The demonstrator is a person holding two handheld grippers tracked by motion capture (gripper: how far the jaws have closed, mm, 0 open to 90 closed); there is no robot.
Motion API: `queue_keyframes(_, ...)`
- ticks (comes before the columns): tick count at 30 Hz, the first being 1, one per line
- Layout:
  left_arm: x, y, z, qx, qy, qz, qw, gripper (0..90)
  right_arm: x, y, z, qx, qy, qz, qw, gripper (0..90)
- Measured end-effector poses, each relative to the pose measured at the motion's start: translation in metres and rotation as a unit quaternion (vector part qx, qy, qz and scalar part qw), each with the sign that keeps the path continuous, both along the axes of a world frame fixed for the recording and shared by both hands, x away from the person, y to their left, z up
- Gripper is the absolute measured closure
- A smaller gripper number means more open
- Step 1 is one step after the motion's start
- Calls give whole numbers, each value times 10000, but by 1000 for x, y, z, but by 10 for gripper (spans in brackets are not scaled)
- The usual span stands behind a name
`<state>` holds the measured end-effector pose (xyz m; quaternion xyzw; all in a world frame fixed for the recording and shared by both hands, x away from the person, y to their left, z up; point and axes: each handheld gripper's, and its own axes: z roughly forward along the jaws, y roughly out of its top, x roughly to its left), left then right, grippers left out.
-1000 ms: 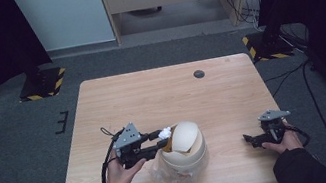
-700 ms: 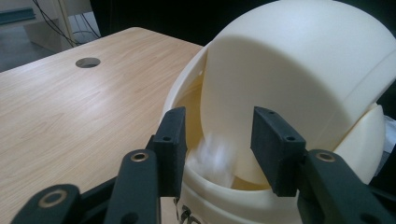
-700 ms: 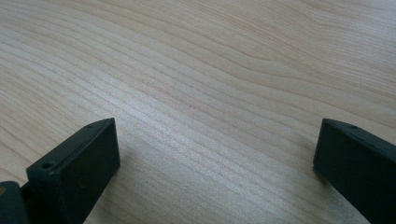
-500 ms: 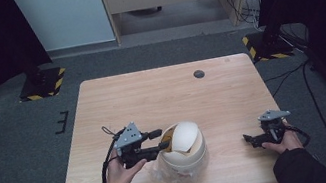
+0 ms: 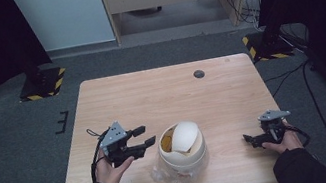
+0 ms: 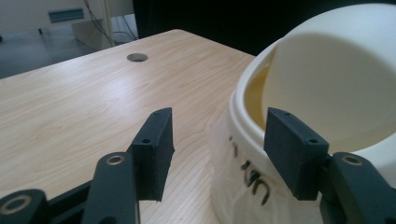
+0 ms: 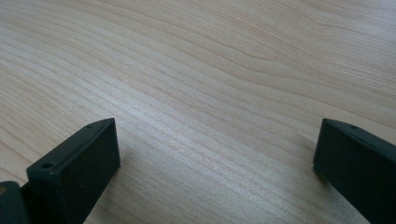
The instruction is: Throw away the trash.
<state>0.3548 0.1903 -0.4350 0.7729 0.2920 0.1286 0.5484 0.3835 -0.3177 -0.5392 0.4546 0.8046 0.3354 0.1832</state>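
A cream plastic bin with a domed swing lid (image 5: 183, 150) stands near the table's (image 5: 167, 96) front edge, its flap tipped inward. The left hand-held gripper (image 5: 142, 142), jaws apart and empty, hovers just beside its rim; likely between steps, it next needs something to drop in. The right hand-held gripper (image 5: 249, 139) rests open near the front right corner.

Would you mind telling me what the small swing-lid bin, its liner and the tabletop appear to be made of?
The swing-lid bin looks like cream moulded plastic: smooth, matte, with soft highlights on its dome. The liner seems to be thin clear plastic film, crinkled, with dark print showing through. The tabletop shows pale wood grain with a satin sheen; solid wood or laminate, I cannot tell.
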Motion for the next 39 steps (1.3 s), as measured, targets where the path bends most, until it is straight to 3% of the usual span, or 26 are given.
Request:
queue_keyframes(5,8,12,-15,216,233,333,9989,344,0,0,0,0,-1,1,10000,7)
queue_keyframes(9,13,20,-27,424,477,555,9964,313,0,0,0,1,2,0,10000,7)
queue_keyframes(14,19,28,-40,683,598,739,9931,263,0,0,0,-1,0,0,10000,7)
queue_keyframes(20,28,40,-58,1160,846,1038,9842,222,0,0,0,1,2,-1,10000,7)
queue_keyframes(22,31,45,-64,1291,979,1173,9798,212,0,0,0,1,2,-1,10000,7)
queue_keyframes(23,33,48,-67,1367,1087,1267,9764,211,0,0,0,0,1,0,10000,7)
queue_keyframes(28,37,57,-77,1554,1364,1551,9660,205,0,0,0,-1,0,0,10000,8)
queue_keyframes(36,42,63,-88,1784,1567,1768,9552,186,0,0,0,-1,0,0,10000,7)
queue_keyframes(39,42,63,-90,1771,1566,1809,9547,172,0,0,0,-1,-2,1,10000,8)
